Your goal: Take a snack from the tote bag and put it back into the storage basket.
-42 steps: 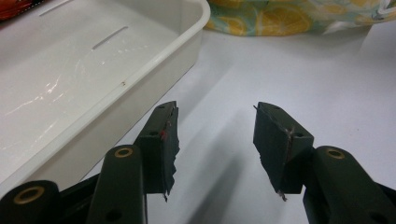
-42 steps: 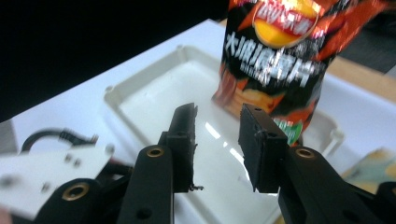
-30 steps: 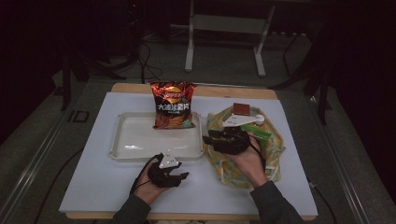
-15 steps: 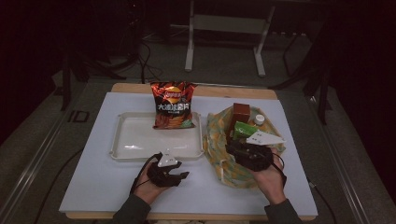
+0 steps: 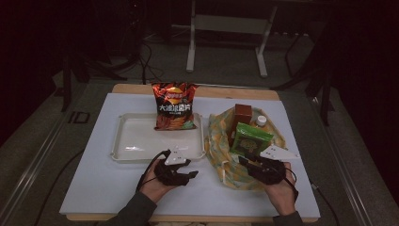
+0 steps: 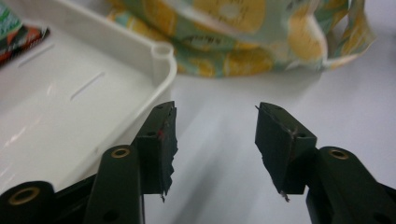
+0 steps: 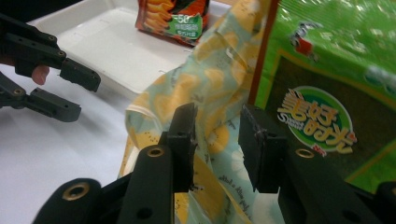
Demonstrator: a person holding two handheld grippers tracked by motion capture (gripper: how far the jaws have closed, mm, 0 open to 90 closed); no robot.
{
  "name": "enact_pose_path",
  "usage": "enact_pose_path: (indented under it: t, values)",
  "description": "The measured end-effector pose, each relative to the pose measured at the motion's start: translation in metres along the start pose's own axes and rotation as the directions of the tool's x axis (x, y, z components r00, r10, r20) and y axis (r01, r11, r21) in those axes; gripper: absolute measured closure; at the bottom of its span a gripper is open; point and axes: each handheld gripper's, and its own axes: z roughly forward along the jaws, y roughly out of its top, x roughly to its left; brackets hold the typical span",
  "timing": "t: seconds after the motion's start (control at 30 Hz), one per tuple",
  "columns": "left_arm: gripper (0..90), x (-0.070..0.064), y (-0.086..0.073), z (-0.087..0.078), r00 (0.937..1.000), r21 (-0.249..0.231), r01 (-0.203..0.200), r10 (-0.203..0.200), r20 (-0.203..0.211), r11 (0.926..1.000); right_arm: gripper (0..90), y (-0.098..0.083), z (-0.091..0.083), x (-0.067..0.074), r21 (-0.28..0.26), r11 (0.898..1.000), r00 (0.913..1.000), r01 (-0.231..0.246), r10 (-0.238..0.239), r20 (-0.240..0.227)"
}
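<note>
The right claw (image 5: 249, 162) sits in the lower right of the high view, at the near edge of the yellow-patterned cloth bag (image 5: 221, 136); its jaws have just been opening a little, and in the right gripper view they stand spread with a gap between them, the bag's fabric (image 7: 205, 93) showing through and behind that gap without either pad pressing on it. Just beyond that claw, in the right half of the right gripper view, stands a green snack packet (image 7: 327, 93), upright in the bag; in the high view it lies right of centre, with a brown box (image 5: 243, 115) behind it and a small white-capped bottle (image 5: 261, 121) toward the upper right of the bag. The left claw (image 5: 190, 175) is in the lower middle of the high view, pointing right over the bare white counter (image 5: 103, 188); its jaws have just been opening and stand apart with nothing between them, as the left gripper view shows, where the corner of the white tray (image 6: 161, 60) rises at upper left and the bag (image 6: 243, 32) fills the top. In the high view the tray (image 5: 127, 155) lies left of centre, and a red crisp packet (image 5: 173, 106) stands at its far right side.
</note>
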Motion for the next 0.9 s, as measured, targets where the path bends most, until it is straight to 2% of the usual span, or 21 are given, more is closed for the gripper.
enact_pose_path:
  t: [0.07, 0.23, 0.3, 0.37, 0.5, 0.7, 0.9]
  values:
    - [46.5, 0.000, 0.007, 0.001, 1.0000, -0.006, -0.007, 0.007, 0.004, 1.0000, 64.6, -0.002, 0.001, -0.002, 0.012, 1.000, 1.0000, -0.004, 0.004, 0.008]
    - [45.0, 0.004, 0.024, 0.001, 0.9999, -0.019, 0.000, 0.001, 0.014, 0.9998, 63.0, -0.002, -0.003, -0.006, -0.012, 1.000, 0.9994, -0.027, 0.028, 0.022]
    - [43.5, 0.006, 0.033, 0.001, 0.9994, -0.023, 0.006, -0.006, 0.034, 0.9997, 62.9, -0.003, -0.005, -0.007, -0.021, 0.999, 0.9989, -0.039, 0.040, 0.024]
    - [43.3, 0.007, 0.043, 0.001, 0.9994, -0.025, -0.012, 0.012, 0.033, 0.9996, 62.8, -0.004, -0.007, -0.008, -0.029, 0.998, 0.9984, -0.051, 0.051, 0.023]
    - [43.4, 0.008, 0.057, 0.003, 0.9992, -0.032, -0.015, 0.016, 0.036, 0.9994, 62.8, -0.005, -0.010, -0.011, -0.033, 0.998, 0.9978, -0.059, 0.060, 0.029]
    - [43.4, 0.009, 0.074, 0.010, 0.9983, -0.022, -0.042, 0.043, 0.040, 0.9989, 64.3, -0.007, -0.016, -0.019, -0.037, 0.996, 0.9958, -0.079, 0.080, 0.043]
    - [43.6, 0.013, 0.088, 0.018, 0.9980, -0.036, -0.039, 0.041, 0.048, 0.9986, 64.3, -0.008, -0.019, -0.025, -0.039, 0.994, 0.9935, -0.100, 0.102, 0.052]
